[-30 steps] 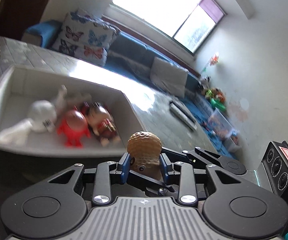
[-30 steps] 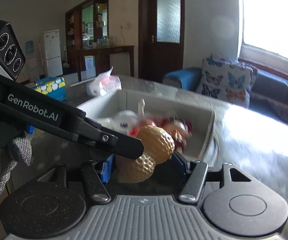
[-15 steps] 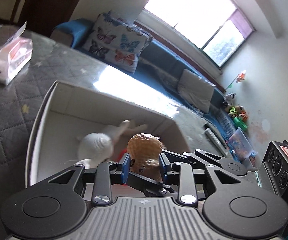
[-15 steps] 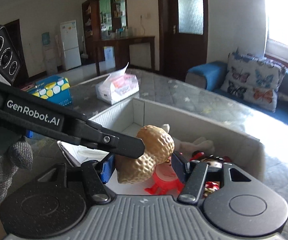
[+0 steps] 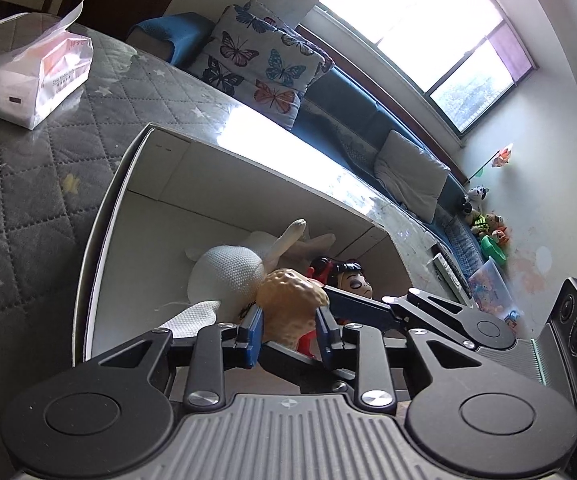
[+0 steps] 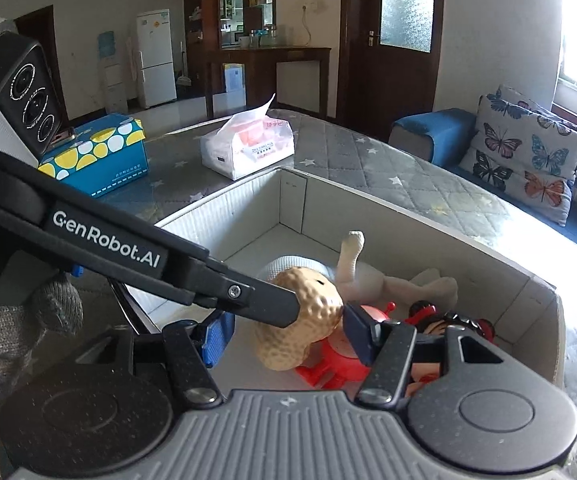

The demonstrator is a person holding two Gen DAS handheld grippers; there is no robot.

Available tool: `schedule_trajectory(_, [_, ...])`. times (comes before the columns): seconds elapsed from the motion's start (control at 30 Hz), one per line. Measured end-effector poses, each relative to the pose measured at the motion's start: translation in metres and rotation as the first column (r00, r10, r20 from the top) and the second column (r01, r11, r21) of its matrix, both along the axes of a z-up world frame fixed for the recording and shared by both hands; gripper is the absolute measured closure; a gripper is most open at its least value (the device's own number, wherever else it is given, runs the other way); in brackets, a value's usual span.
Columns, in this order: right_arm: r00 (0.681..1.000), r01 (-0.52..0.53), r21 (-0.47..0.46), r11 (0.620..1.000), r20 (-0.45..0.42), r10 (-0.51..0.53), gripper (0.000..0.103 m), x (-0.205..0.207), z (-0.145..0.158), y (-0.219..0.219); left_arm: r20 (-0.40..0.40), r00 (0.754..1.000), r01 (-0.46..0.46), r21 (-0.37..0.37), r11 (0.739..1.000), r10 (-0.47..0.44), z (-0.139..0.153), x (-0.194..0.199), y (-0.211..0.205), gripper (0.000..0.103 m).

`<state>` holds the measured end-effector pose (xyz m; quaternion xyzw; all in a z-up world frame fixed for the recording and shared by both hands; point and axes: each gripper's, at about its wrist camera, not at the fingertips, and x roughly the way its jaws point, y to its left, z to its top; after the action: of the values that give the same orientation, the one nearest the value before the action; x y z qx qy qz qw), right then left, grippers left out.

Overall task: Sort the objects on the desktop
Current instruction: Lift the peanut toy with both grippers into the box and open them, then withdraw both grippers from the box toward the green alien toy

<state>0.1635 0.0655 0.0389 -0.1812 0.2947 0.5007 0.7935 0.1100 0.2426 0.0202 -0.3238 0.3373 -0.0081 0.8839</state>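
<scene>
A tan peanut-shaped toy (image 5: 292, 304) hangs over the open white cardboard box (image 5: 108, 220). My left gripper (image 5: 289, 324) has its blue pads on both sides of the peanut, and its jaws are closing on it. In the right wrist view the peanut (image 6: 308, 328) sits between the fingers of my right gripper (image 6: 288, 322). The right pad touches the peanut and the left pad stands apart from it. The left gripper's black finger (image 6: 248, 296) crosses in from the left onto the peanut. In the box lie a white knitted doll (image 5: 228, 268), a red figure (image 6: 336, 364) and a dark-haired doll (image 5: 354, 280).
The box (image 6: 408, 208) rests on a grey quilted star-pattern cover (image 5: 16, 200). A tissue pack (image 6: 248, 148) and a blue dotted carton (image 6: 96, 156) stand beyond it. A blue sofa with a butterfly cushion (image 5: 264, 64) runs along the far side. A gloved hand (image 6: 8, 336) holds the left gripper.
Both grippers carried the peanut from beside the box to above its inside. The left gripper's pads drew slightly closer together. The peanut now stands more upright between the right gripper's fingers.
</scene>
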Motion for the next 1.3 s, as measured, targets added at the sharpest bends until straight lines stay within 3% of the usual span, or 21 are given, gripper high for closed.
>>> schedule_trajectory(0.43, [0.999, 0.050, 0.065, 0.997, 0.015, -0.051, 0.040, -0.017, 0.012, -0.024, 0.041, 0.999, -0.009, 0.038, 0.999, 0.008, 0.016, -0.020, -0.015, 0.073])
schedule_trajectory(0.53, [0.998, 0.065, 0.082, 0.994, 0.022, -0.067, 0.033, -0.024, 0.016, -0.035, 0.053, 0.999, 0.001, 0.049, 0.999, -0.003, 0.021, -0.026, -0.024, 0.073])
schedule_trajectory(1.0, [0.990, 0.134, 0.145, 0.980, 0.030, -0.140, 0.020, -0.062, 0.020, -0.096, 0.080, 0.992, 0.093, 0.110, 0.990, -0.102, 0.031, -0.050, -0.089, 0.072])
schedule_trajectory(1.3, [0.978, 0.201, 0.160, 0.966, 0.027, -0.208, 0.018, -0.081, 0.013, -0.134, 0.050, 0.983, 0.167, 0.131, 0.977, -0.175, 0.022, -0.052, -0.129, 0.071])
